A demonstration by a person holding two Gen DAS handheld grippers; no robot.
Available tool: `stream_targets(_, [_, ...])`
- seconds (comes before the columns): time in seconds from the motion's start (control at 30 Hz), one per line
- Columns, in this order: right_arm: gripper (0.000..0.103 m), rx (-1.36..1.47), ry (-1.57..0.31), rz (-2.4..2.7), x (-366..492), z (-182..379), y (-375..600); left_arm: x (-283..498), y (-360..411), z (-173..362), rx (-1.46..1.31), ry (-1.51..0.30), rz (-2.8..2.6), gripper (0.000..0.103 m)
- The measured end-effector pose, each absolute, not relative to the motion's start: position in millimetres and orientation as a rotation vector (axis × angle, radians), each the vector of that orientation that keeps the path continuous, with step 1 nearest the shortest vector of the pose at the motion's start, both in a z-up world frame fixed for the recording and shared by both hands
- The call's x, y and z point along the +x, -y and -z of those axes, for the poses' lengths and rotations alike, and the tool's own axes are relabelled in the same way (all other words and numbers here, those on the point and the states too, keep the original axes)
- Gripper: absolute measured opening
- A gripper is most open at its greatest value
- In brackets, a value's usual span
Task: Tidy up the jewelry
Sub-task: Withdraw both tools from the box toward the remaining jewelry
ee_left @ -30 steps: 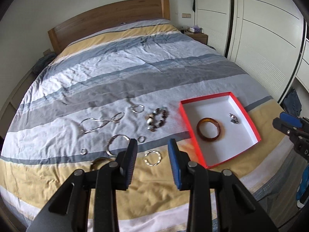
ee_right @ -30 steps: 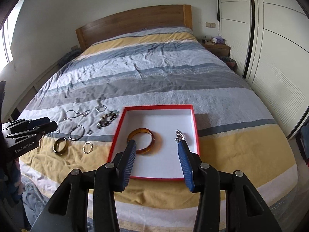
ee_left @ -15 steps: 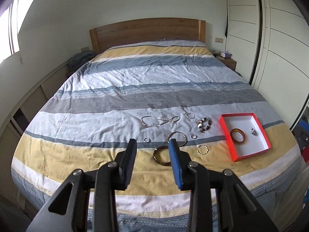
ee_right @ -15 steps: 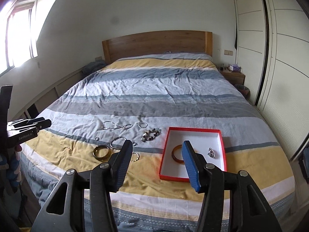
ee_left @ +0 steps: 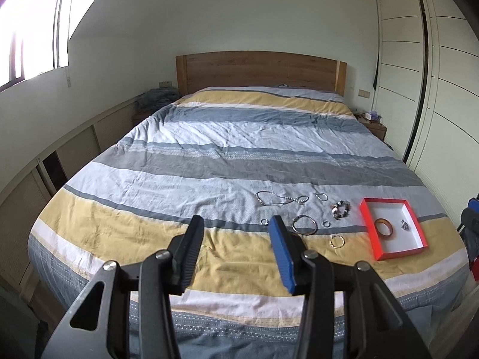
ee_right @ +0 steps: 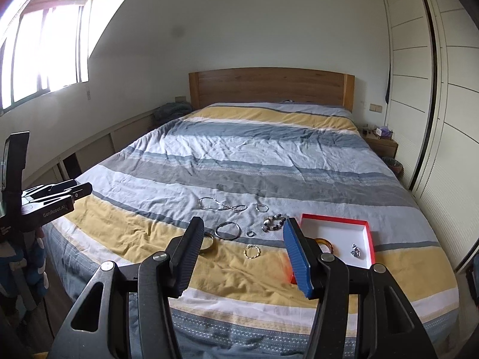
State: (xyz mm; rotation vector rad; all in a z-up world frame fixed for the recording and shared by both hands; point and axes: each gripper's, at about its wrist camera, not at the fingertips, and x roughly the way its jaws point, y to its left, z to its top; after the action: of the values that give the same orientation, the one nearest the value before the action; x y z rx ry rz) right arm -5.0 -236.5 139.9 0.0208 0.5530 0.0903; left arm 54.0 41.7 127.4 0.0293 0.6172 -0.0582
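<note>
Left wrist view: both claws above the foot of the bed (ee_left: 239, 155), jewelry laid out.
Left claw (ee_left: 236, 224) is opening, nothing between its jaws; right claw (ee_right: 242, 227) likewise released and empty. Red box (ee_left: 369, 227) holds an amber bangle (ee_left: 384, 227) and a small silver piece (ee_left: 405, 225); necklace (ee_left: 278, 199), beaded bracelet (ee_left: 340, 208) and rings lie just beside it.

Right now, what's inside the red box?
Inside the red box lie an amber bangle and a small silver piece, too small to identify. In the right wrist view, the right claw's blue finger covers the box's near-left corner.
</note>
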Motion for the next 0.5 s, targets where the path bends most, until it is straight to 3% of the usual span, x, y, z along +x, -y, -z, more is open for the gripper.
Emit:
stream_targets(0.23, [0.055,0.01,-0.6,-0.118,15.6,-115.7,222.5,79.4,-46.9,-97.0,0.023,-0.689,0.021,0.044])
stream_targets(0.5, [0.055,0.053,-0.715,-0.102,69.6,-45.9,234.2,131.4,-35.4,-29.7,0.0,-0.792,0.005,0.044])
